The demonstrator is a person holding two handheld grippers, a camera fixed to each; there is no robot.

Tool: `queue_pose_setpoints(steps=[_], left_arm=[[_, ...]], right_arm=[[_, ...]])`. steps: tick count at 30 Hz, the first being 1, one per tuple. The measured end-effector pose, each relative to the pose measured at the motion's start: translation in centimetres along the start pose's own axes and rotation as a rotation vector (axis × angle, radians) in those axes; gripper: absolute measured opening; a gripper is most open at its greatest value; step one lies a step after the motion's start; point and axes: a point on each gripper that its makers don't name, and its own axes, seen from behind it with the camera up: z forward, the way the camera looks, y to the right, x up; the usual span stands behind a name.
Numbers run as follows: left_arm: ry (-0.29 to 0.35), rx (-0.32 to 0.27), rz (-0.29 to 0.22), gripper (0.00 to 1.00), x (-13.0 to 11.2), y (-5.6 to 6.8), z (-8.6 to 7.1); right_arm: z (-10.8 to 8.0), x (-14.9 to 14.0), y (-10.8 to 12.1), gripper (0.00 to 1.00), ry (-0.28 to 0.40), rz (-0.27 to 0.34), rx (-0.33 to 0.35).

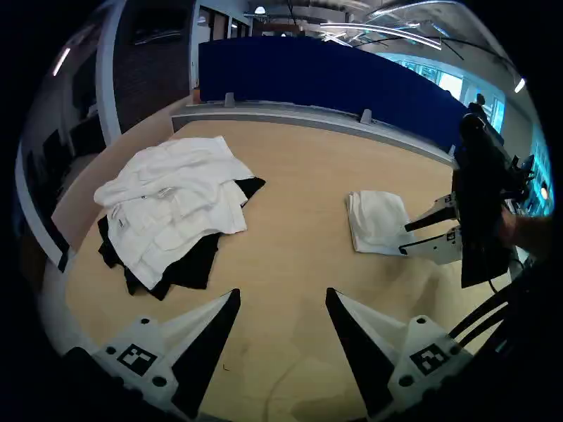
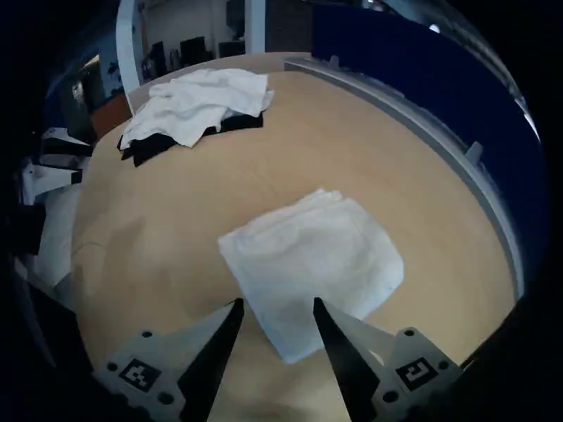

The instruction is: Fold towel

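Right gripper (image 2: 278, 300), spread, partly covers the folded towel (image 2: 317, 253); left gripper (image 1: 282, 290) spread too.

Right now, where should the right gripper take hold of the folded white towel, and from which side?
Probably the near edge of the towel, coming in low from where the right gripper hovers. The towel lies flat on the table, so only an edge can be pinched, and that edge lines up between the open fingers.
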Motion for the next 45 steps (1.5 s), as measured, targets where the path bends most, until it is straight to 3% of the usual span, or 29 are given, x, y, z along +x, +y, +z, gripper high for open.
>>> queue_pose_setpoints(steps=[9,15,21,23,29,32,37,45], left_arm=[[0.001,-0.011,0.012,0.9,0.3,0.7,0.2],[0.004,-0.015,0.019,0.9,0.4,1.0,0.3],[0.004,-0.016,0.018,0.9,0.5,1.1,0.3],[0.004,-0.017,0.017,0.9,0.5,1.2,0.3],[0.004,-0.019,0.02,0.9,0.5,1.3,0.3],[0.003,-0.019,0.022,0.9,0.4,1.4,0.3],[0.0,-0.018,0.023,0.9,0.3,1.4,0.4],[-0.002,-0.021,0.024,0.9,0.3,1.4,0.4]], right_arm=[[-1.4,-3.7,1.0,0.76,-0.028,0.055,-0.042],[-1.4,-4.3,0.9,0.74,-0.033,0.069,-0.043],[-1.0,-4.8,0.5,0.55,-0.046,0.064,-0.031],[-0.9,-4.9,0.5,0.54,-0.048,0.071,-0.032],[-0.4,-5.2,0.9,0.3,-0.051,0.1,-0.038],[-0.4,-5.1,1.1,0.25,-0.047,0.116,-0.037],[-0.4,-5.1,1.5,0.06,-0.04,0.141,-0.045],[-0.7,-4.7,1.7,0.04,-0.022,0.138,-0.05]])
